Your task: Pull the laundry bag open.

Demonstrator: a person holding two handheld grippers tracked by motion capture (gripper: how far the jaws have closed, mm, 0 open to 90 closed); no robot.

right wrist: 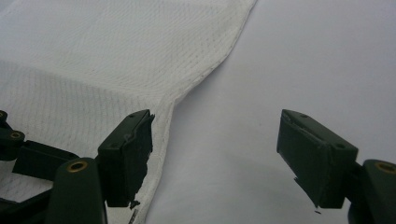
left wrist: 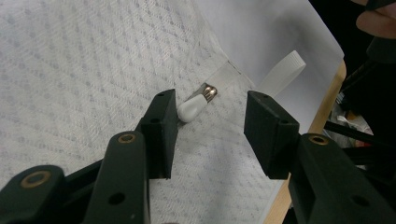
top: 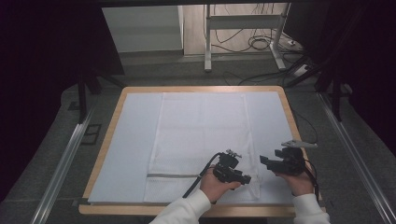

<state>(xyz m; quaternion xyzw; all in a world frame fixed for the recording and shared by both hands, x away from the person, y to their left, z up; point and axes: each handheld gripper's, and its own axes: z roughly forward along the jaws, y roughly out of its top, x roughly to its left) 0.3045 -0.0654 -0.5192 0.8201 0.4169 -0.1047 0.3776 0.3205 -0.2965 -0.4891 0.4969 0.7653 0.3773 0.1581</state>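
A white mesh bag [top: 201,135] lies flat in the middle of the table, with a zipper line [top: 173,175] across its near end. My left gripper [top: 245,178] hovers over the bag's near right corner. In the left gripper view its jaws stand open [left wrist: 210,121] around the zipper pull [left wrist: 196,105], a white tab with a metal slider. The tab lies against the left jaw and the right jaw is well clear of it. My right gripper [top: 265,161] is just right of the bag, open [right wrist: 215,149] over the bag's hemmed edge [right wrist: 182,93], with nothing held.
A pale sheet [top: 135,140] covers the wooden table, whose rim [top: 108,135] shows all round. A white ribbon loop [left wrist: 282,72] sticks out from the bag's corner near the table edge. Desk legs and cables [top: 252,42] stand on the floor beyond.
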